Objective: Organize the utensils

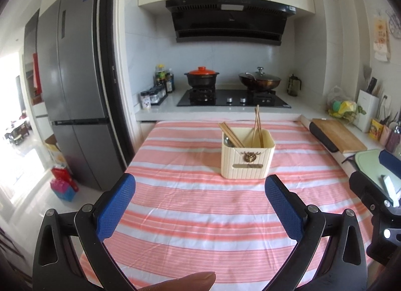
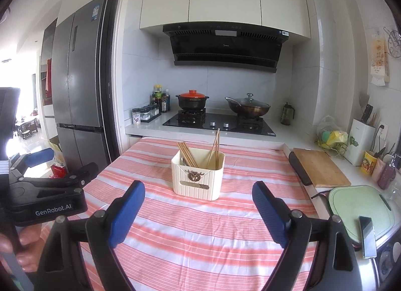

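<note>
A cream ribbed holder (image 1: 247, 158) stands upright ahead of the open fingers, centred between them. Wooden chopsticks (image 1: 231, 135) lean left inside; two more chopsticks (image 1: 258, 125) stand nearly upright.

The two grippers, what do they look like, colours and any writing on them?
Both are alike. The left gripper and right gripper have black angular linkage arms with triangular cut-outs and silver pivot bolts. Each finger carries a blue textured pad. The right wrist view shows the left gripper's black body from the side, printed "GenRobot.AI" in white. No cables are visible, and only bare fingers show, no sleeves.
</note>
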### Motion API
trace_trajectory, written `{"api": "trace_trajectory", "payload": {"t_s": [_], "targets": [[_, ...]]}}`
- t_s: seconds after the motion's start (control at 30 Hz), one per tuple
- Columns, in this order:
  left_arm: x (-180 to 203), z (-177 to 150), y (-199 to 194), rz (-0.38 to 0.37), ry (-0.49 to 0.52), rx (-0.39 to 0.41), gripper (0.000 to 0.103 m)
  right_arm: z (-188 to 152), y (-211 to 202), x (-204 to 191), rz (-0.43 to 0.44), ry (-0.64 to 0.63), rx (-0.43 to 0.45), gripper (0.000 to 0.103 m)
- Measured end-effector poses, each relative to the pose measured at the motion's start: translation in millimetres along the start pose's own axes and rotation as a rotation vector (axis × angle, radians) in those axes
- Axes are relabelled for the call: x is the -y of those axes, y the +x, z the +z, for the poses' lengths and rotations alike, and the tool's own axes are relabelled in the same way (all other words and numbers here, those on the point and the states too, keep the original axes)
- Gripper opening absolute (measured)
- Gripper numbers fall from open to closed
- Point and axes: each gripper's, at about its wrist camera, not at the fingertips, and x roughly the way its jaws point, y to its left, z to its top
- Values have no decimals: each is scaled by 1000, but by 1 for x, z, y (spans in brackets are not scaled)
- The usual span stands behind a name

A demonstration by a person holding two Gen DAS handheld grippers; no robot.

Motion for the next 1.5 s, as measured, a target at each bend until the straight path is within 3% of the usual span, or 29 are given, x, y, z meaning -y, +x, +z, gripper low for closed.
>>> {"api": "trace_trajectory", "payload": {"t_s": [0.7,1.5], "targets": [[1,4,-21,-62,-1,21,103,4,-25,2,-11,2,27,89],[4,-1,-18,-17,19,10,103,5,-30,-6,0,-7,25,89]]}}
